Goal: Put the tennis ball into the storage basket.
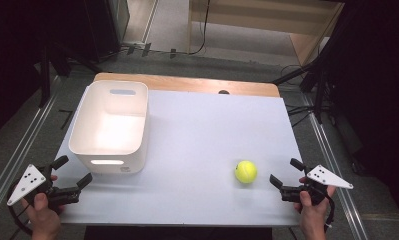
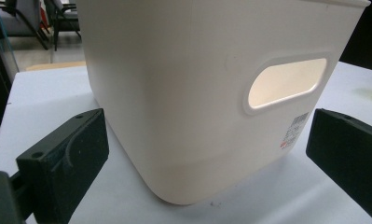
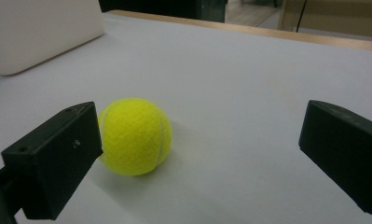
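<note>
- My right hand-held gripper (image 1: 283, 181) rests near the right front corner of the white-topped counter (image 1: 197, 150), jaws spread wide and holding nothing.
- The fuzzy yellow-green tennis ball (image 1: 246, 171) sits on the counter just to the left of that gripper and slightly farther from me, close by but not touching.
- In the right gripper view the ball (image 3: 134, 136) lies off-centre, tucked beside one jaw rather than midway between the two, so I judge I must shift toward it before closing.
- A ball has no long axis, so any grip angle should do.
- My left hand-held gripper (image 1: 69, 177) is wide open and empty too, facing the near wall of the white plastic bin with cut-out handles (image 1: 98, 150).
- The right hand is clearly nearer the ball; the left is well apart from it.
</note>
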